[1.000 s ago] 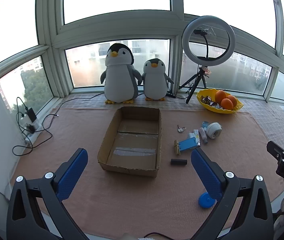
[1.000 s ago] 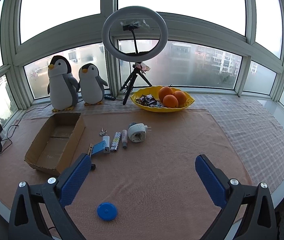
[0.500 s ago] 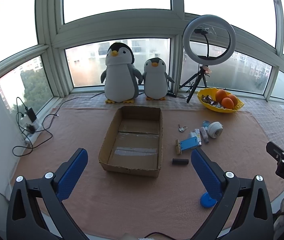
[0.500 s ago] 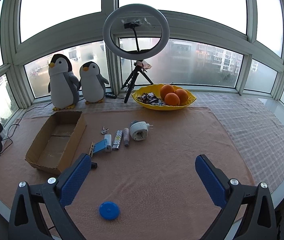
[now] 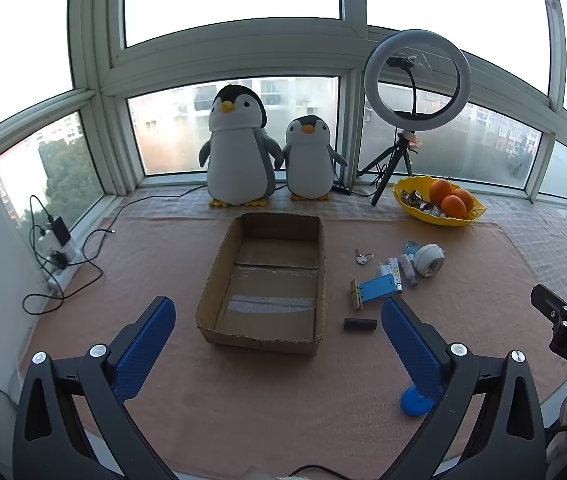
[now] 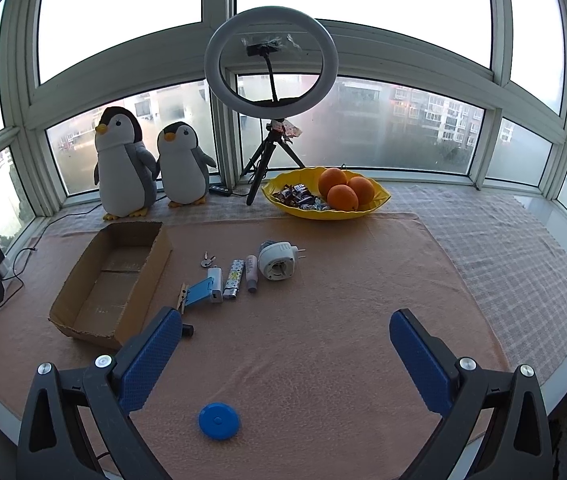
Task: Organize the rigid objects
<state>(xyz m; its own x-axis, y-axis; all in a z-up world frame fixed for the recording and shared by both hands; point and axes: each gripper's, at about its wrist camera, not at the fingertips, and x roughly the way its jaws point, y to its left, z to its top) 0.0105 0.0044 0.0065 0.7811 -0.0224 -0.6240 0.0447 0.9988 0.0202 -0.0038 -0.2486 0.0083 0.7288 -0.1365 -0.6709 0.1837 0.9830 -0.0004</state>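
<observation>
While both cameras have come slightly nearer than before, the box [image 5: 267,276] stays empty; right of it lie the small items [image 6: 239,274], nearer the disc [image 6: 218,420]. Left gripper [image 5: 279,340] and right gripper [image 6: 285,344] hang released above free cloth [image 6: 323,340].

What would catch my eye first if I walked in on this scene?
Probably the two plush penguins standing by the window, with a ring light on a tripod to their right. Below them an empty cardboard box sits on the peach mat, small items scattered right of it.
</observation>
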